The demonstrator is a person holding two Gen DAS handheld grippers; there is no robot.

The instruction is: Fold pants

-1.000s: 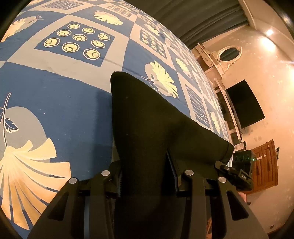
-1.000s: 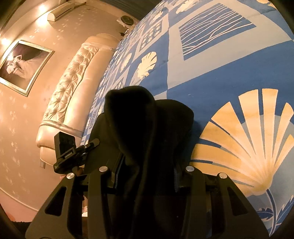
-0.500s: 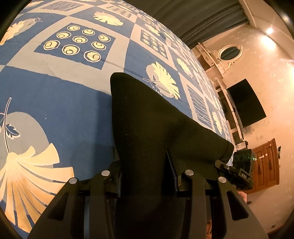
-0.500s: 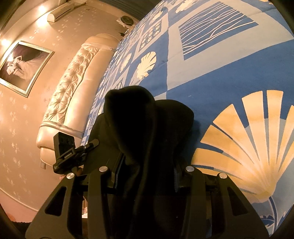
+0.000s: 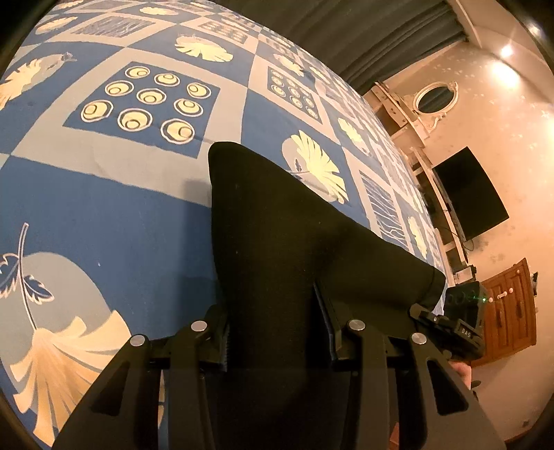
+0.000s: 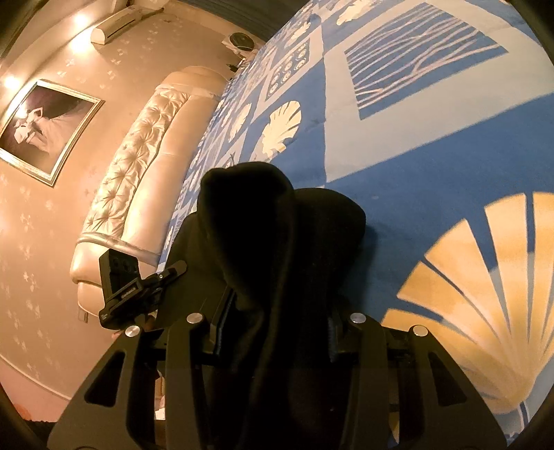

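Note:
The black pants [image 5: 277, 235] hang stretched between both grippers above the blue patterned bedspread [image 5: 104, 214]. My left gripper [image 5: 277, 329] is shut on one part of the cloth, which rises as a flat black panel in front of the camera. My right gripper [image 6: 277, 329] is shut on a bunched fold of the pants [image 6: 256, 225], which stands up as a dark hump. In the left wrist view the right gripper's body [image 5: 460, 311] shows at the far end of the cloth. In the right wrist view the left gripper's body [image 6: 128, 287] shows at the left.
The bedspread [image 6: 432, 155] covers a wide bed. A tufted cream headboard [image 6: 138, 166] and a framed picture [image 6: 41, 128] lie left in the right wrist view. A black TV [image 5: 471, 194], a wooden cabinet [image 5: 509, 308] and dark curtains [image 5: 363, 31] stand past the bed's far edge.
Both grippers have moved slowly across the bed with the pants held; the bedspread pattern slides a little in both views. The grips have not changed.

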